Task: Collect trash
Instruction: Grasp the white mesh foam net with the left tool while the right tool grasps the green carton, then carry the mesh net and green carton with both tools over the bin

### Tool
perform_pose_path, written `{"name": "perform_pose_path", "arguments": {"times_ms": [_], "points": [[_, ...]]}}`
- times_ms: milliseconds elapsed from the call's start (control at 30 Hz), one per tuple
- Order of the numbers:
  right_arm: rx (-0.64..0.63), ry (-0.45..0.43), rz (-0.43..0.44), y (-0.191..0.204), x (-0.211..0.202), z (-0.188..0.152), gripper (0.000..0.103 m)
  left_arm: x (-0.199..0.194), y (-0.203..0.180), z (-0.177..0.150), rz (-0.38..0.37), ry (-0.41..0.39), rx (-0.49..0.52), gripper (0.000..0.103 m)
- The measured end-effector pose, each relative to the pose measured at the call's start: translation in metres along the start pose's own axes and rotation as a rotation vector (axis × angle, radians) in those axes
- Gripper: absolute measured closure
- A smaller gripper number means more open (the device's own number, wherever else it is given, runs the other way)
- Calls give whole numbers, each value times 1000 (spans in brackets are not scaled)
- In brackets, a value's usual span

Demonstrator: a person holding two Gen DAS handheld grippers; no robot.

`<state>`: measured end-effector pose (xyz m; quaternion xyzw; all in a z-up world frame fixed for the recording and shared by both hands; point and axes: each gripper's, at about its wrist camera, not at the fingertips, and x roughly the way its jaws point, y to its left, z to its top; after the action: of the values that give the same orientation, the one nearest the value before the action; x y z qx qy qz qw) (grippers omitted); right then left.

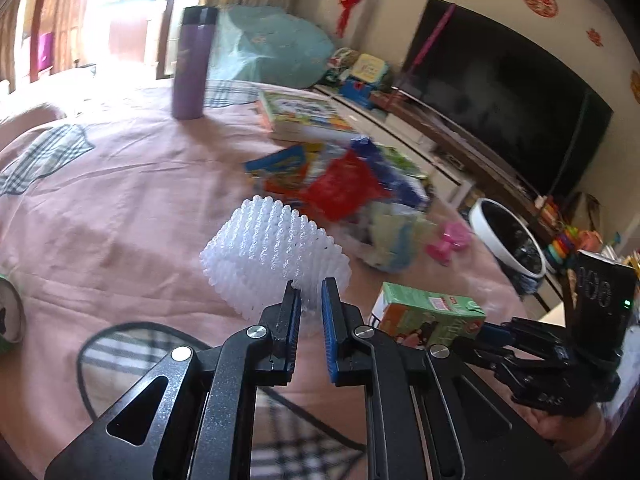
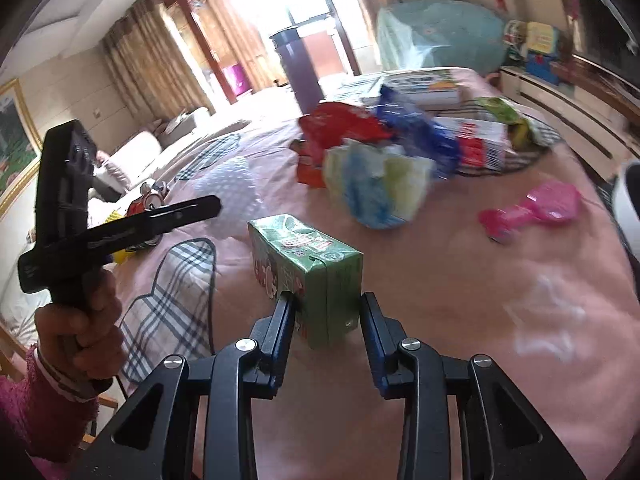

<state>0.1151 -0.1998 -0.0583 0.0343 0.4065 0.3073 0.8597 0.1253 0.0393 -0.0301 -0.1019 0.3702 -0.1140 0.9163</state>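
Both grippers carry trash above the pink bench: the left gripper (image 1: 311, 296) is pinched on the edge of a white foam net (image 1: 272, 248), and the right gripper (image 2: 326, 312) straddles a green carton (image 2: 308, 276), seemingly gripping it. Keep both clamped firmly and level while swinging toward the white bin (image 1: 508, 236) at the far edge, clear of the wrapper pile (image 2: 376, 160).

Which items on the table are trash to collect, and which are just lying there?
Trash: white foam fruit net in the left gripper; green drink carton in the right gripper; crumpled snack wrappers.

Bystanders: purple thermos, picture books, pink toy. The white bin likely receives the trash.
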Motion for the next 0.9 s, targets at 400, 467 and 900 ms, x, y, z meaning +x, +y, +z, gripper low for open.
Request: {"name": "perform_pose_path", "arguments": {"times_ms": [400, 467, 900], "points": [[60, 38, 47, -21, 10, 1, 35, -7, -30, -5, -14, 10, 43, 93], [49, 40, 73, -17, 14, 3, 42, -8, -32, -5, -15, 6, 43, 93], [85, -106, -85, -49, -53, -16, 71, 10, -107, -4, -140, 34, 179, 93]]}}
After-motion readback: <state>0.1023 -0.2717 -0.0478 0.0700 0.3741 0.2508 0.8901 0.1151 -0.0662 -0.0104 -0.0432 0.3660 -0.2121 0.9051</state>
